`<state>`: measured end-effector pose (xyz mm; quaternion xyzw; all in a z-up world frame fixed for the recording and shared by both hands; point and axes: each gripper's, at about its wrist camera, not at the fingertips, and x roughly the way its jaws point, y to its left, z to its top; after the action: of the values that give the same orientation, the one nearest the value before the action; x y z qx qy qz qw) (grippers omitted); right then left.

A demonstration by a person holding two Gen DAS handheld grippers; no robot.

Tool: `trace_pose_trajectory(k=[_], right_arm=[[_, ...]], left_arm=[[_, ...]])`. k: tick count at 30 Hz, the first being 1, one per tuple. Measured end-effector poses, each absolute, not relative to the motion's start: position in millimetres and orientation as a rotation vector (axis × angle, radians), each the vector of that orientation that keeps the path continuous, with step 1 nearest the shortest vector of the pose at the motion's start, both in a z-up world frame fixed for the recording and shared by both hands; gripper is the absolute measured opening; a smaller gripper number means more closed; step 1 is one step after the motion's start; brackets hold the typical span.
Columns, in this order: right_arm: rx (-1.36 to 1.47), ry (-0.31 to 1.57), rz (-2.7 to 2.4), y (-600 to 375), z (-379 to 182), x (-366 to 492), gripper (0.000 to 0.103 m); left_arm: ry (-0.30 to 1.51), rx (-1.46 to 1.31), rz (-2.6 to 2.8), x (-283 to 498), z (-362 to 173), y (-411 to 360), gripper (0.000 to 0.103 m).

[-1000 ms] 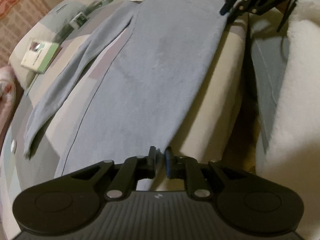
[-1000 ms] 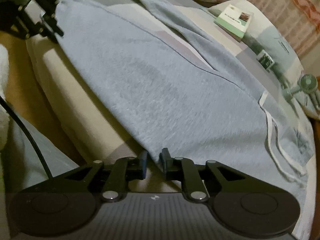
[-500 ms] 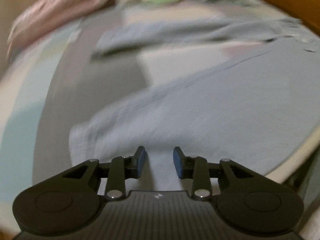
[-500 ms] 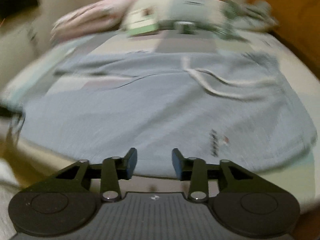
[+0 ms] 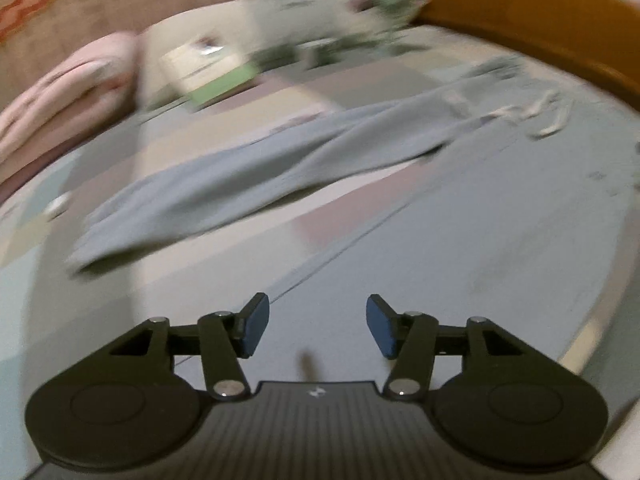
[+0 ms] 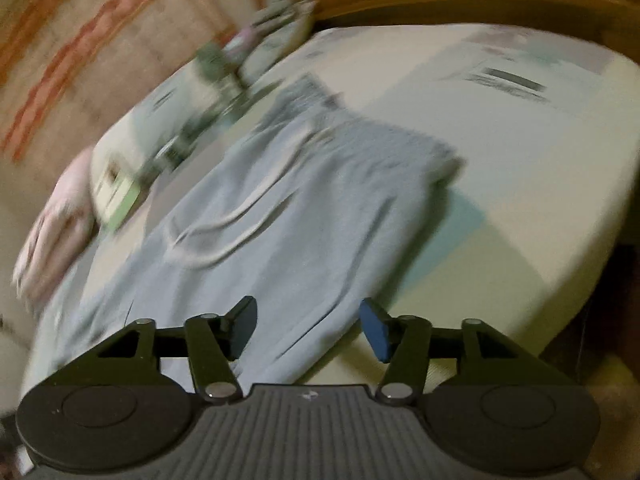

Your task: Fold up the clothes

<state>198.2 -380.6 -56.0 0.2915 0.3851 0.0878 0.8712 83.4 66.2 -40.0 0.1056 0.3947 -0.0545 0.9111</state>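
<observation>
A: Any boxes or baskets holding things here?

B: I can't make one out. The grey-blue hoodie (image 6: 280,232) lies spread flat on the bed (image 6: 520,168), its white drawstring (image 6: 224,236) looping across the chest. In the left wrist view one sleeve (image 5: 248,184) stretches out to the side over the patchwork bedsheet (image 5: 168,272).

A: How are the two grippers placed?

B: The left gripper (image 5: 318,326) hangs low above the body of the hoodie (image 5: 460,248), jaws wide apart with nothing between them. The right gripper (image 6: 308,328) sits over the near edge of the garment, jaws likewise spread wide and empty; the fabric edge runs under the gap. Both views are motion-blurred.

A: What else is around?

B: At the far side of the bed there's a pink folded blanket (image 5: 68,100) and beside it a pale pillow (image 5: 256,36) with a green-and-white book (image 5: 208,76) on it. Small blurred items lie further along it; I can't tell what they are. An orange wooden bedframe (image 5: 500,12) curves behind. The right wrist view shows the same blanket (image 6: 56,232), the book (image 6: 116,192), and a striped wall hanging (image 6: 80,40).

A: Anything blocking the hoodie?

B: Nothing rests on it.
</observation>
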Motion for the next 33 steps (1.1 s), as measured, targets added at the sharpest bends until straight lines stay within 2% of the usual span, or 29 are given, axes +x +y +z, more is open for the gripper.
trace_pose_trajectory(k=[11,13,14,15,29,31,33], right_arm=[[0.831,0.754,0.139,-426.7,-92.6,260.4,0.064],[0.821,0.745,0.117,-428.0,-91.3,258.7,0.052],[0.815,0.741,0.106,-428.6,-90.7,257.8,0.023],[0.810,0.736,0.095,-429.2,-90.0,256.9,0.010],[0.712,0.743,-0.038,-430.7,-85.1,235.3,0.009],[0.678,0.752,-0.057,-428.6,-81.5,231.2,0.011],[0.633,0.753,-0.089,-426.7,-73.1,225.6,0.020]], left_arm=[[0.826,0.223,-0.293,136.2,-65.3,-23.6,0.056],[0.833,0.223,-0.292,137.4,-66.1,-29.6,0.056],[0.837,0.223,-0.292,138.4,-66.8,-31.6,0.056],[0.841,0.224,-0.293,138.1,-67.2,-32.8,0.056],[0.868,0.268,-0.331,137.4,-76.0,-43.2,0.057],[0.863,0.277,-0.347,134.7,-75.9,-42.7,0.057],[0.852,0.305,-0.351,132.7,-76.2,-43.1,0.057]])
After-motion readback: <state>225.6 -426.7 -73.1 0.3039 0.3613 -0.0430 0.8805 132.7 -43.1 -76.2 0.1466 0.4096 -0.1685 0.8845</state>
